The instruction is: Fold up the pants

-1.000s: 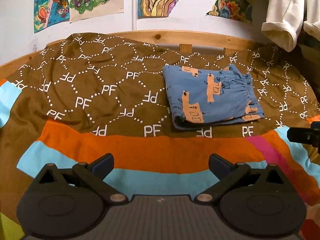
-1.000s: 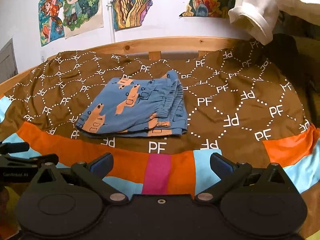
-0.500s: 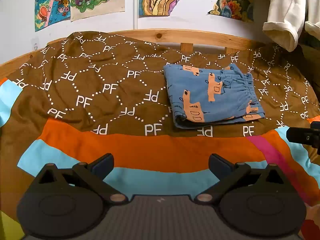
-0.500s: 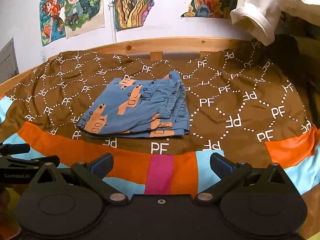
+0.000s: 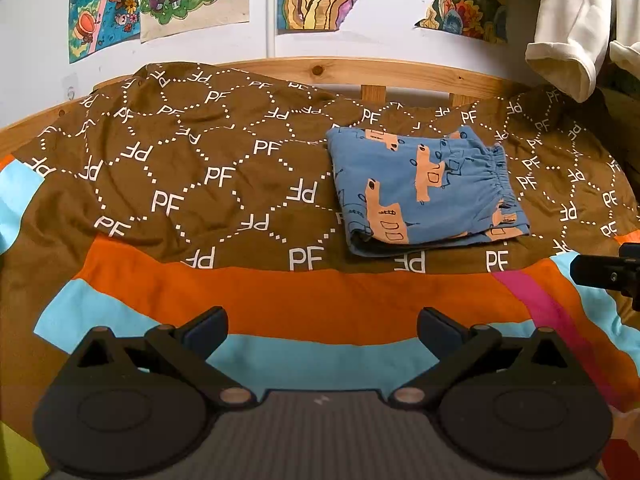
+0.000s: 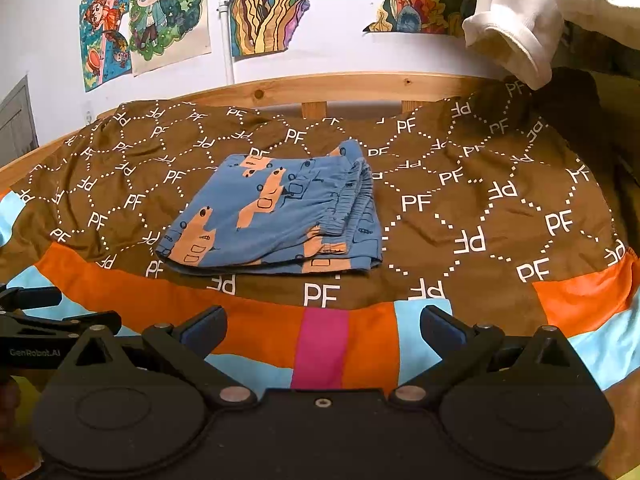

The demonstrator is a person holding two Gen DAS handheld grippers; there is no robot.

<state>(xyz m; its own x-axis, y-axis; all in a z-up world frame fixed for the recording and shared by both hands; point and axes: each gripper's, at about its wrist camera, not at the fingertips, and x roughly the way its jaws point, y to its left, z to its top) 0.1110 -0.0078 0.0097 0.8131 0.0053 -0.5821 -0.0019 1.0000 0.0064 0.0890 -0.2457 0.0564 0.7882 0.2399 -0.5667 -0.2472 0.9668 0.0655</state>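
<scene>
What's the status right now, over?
Left gripper open, empty, back from the pants. Right gripper open, empty, likewise. Blue pants folded, lying on the brown bedspread. Nothing in the way.

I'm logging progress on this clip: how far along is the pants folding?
Done: the blue pants lie folded in a compact stack on the bedspread, waistband layers together. In hand: nothing; left gripper and right gripper sit short of them, jaws open. Left: apparently nothing, perhaps a tidy.

Bare bedspread [image 5: 200,184] lay open left of the folded pants [image 5: 424,188]; the wooden headboard [image 5: 360,72] bounded the far side.
</scene>
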